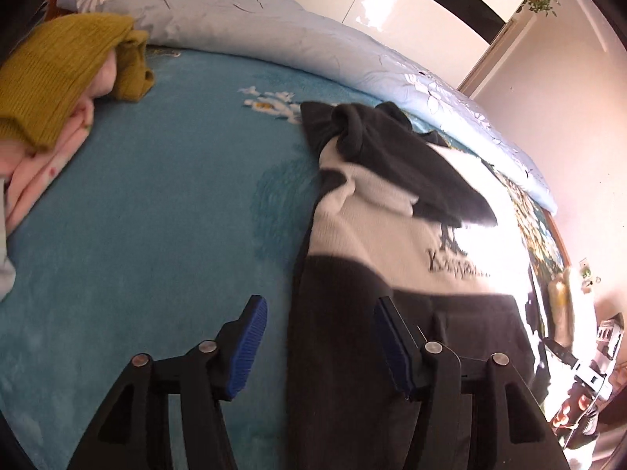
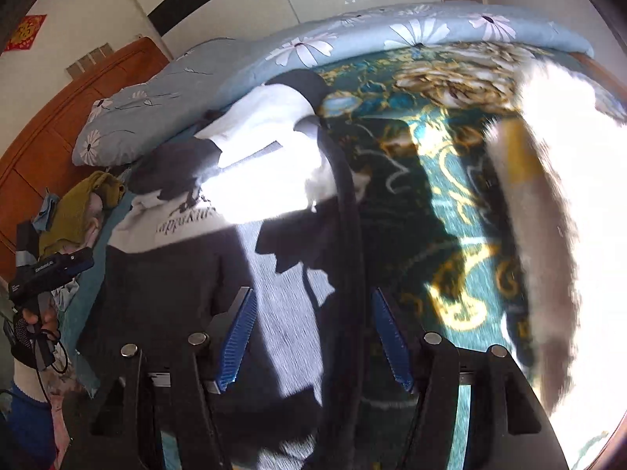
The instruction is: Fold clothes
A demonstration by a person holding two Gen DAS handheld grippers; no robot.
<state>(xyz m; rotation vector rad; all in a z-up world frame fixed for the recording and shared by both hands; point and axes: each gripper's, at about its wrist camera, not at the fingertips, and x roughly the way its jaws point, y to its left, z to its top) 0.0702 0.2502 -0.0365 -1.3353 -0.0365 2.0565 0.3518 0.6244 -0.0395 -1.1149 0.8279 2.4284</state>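
Hovering with jaws spread and nothing between them, the left gripper (image 1: 319, 346) and right gripper (image 2: 315, 338) hang over a dark grey and white sweater (image 1: 392, 235) lying flat on the teal bed (image 1: 156, 215), with a mustard and pink clothes pile (image 1: 51, 90) well apart near the blue floral quilt (image 1: 274, 27).

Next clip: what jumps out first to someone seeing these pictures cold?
A dark grey and white sweatshirt lies spread on the teal blanket, straight ahead of both open grippers, with harsh sunlight washing out its right side. At far left a mustard knit tops a pile of clothes, and a pale blue daisy-print quilt is bunched along the bed's far edge.
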